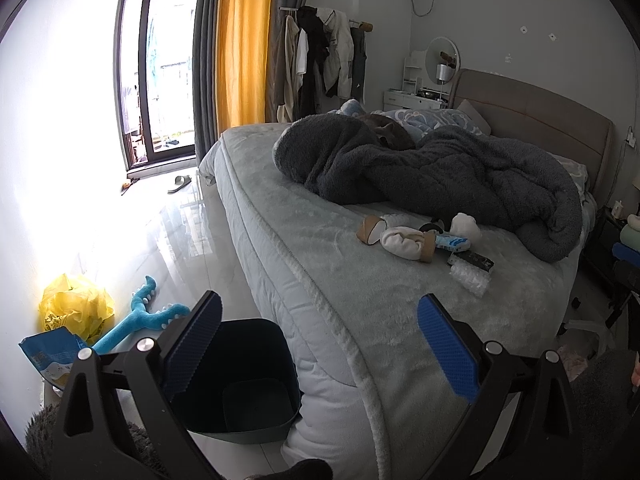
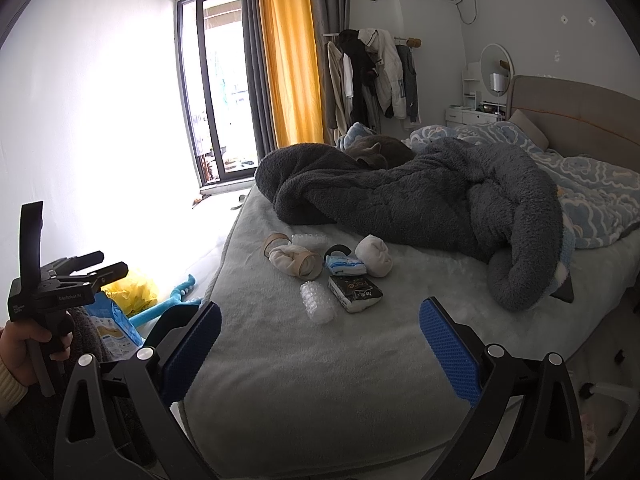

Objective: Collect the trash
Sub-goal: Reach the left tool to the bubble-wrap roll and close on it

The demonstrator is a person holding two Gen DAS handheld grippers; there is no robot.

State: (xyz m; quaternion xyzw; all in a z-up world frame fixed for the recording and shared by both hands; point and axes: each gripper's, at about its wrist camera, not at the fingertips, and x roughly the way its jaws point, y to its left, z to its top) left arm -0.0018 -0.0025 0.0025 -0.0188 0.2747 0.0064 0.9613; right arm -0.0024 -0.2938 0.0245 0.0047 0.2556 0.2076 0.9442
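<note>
Litter lies in a cluster on the grey bed (image 2: 280,360): a cardboard tube (image 2: 274,243), a white sock around another tube (image 2: 294,264), bubble wrap (image 2: 318,302), a black packet (image 2: 354,293), a blue-white tissue pack (image 2: 344,266) and a white ball of cloth (image 2: 376,256). The same cluster shows in the left wrist view around the tissue pack (image 1: 452,242) and bubble wrap (image 1: 470,278). A dark bin (image 1: 240,380) stands on the floor beside the bed. My left gripper (image 1: 320,344) hangs open above the bin and bed edge. My right gripper (image 2: 320,348) is open over the bed, short of the litter.
A dark fleece blanket (image 2: 420,204) with a grey cat (image 2: 380,152) on it fills the bed's far half. On the floor left of the bed lie a yellow bag (image 1: 74,308), a blue toy (image 1: 140,320) and a blue packet (image 1: 52,352). A hand (image 2: 20,352) holds the left gripper.
</note>
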